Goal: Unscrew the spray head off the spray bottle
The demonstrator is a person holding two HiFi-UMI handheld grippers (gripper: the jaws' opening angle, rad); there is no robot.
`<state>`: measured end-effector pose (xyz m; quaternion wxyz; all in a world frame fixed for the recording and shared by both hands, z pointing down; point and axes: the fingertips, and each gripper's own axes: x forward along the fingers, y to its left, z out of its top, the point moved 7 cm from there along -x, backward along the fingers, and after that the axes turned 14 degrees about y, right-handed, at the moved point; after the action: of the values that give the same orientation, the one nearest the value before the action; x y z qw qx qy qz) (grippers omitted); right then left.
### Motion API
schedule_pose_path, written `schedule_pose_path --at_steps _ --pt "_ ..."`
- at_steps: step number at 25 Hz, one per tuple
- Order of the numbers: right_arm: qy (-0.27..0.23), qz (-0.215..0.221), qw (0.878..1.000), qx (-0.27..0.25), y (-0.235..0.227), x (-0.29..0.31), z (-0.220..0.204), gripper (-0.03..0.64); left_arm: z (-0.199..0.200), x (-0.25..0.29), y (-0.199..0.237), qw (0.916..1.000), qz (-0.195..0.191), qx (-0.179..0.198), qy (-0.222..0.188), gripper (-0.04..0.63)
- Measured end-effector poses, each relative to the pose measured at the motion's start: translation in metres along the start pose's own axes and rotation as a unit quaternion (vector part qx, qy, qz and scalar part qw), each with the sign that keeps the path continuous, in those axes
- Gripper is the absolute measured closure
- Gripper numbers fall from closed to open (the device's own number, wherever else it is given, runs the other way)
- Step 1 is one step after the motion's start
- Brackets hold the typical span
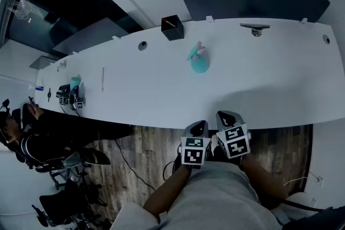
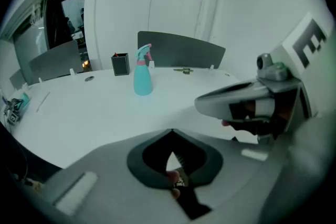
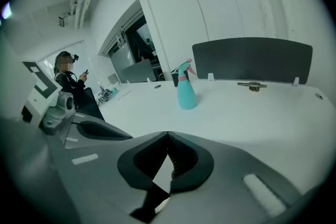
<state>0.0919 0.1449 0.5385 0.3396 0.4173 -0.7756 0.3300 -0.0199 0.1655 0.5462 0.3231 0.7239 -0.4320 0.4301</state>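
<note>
Right now the left gripper point(image 1: 198, 127) and right gripper point(image 1: 227, 116) sit side by side at the head view's bottom centre, jaws closed together, holding nothing. Upper centre, the spray bottle point(image 1: 199, 60) stands upright on the table point(image 1: 161, 91), well apart from both.

Head view:
- The hands on the left hand-held gripper point(image 1: 198, 126) and right hand-held gripper point(image 1: 227, 117) are hidden under the marker cubes point(image 1: 194, 150).
- The counter point(image 1: 161, 89) has its right end cut off by the frame edge.
- Spray bottle point(image 1: 199, 58): the seam between head and body is too small to make out.
- The small metal item point(image 1: 255, 29) at the far edge can't be identified.
- Black box point(image 1: 172, 28): contents unreadable.
- Cluster point(image 1: 71, 93) at the left end shows marker squares and a teal piece, otherwise unclear.
- Seated person point(image 1: 24, 134) is cut by the left edge.

Left gripper view:
- A pale, glinting bit point(image 2: 177, 182) behind the jaw base is blurred.
- The lens rim clips the other gripper's cube.
</note>
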Motion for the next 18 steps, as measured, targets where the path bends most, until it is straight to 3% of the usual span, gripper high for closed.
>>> schedule_pose_path --at_steps 5,10,18 --pt "0.003 -0.016 1.0 -0.02 0.003 0.011 0.019 0.617 0.023 0.014 0.036 0.9994 -0.02 -0.025 -0.014 0.594" --pt "0.011 -0.041 0.999 -0.013 -0.013 0.026 0.052 0.616 0.07 0.032 0.076 0.9996 -0.003 0.015 -0.025 0.594" --pt "0.012 -0.068 0.997 -0.021 -0.011 0.061 0.088 0.615 0.102 0.058 0.128 0.9986 -0.042 0.029 -0.015 0.594"
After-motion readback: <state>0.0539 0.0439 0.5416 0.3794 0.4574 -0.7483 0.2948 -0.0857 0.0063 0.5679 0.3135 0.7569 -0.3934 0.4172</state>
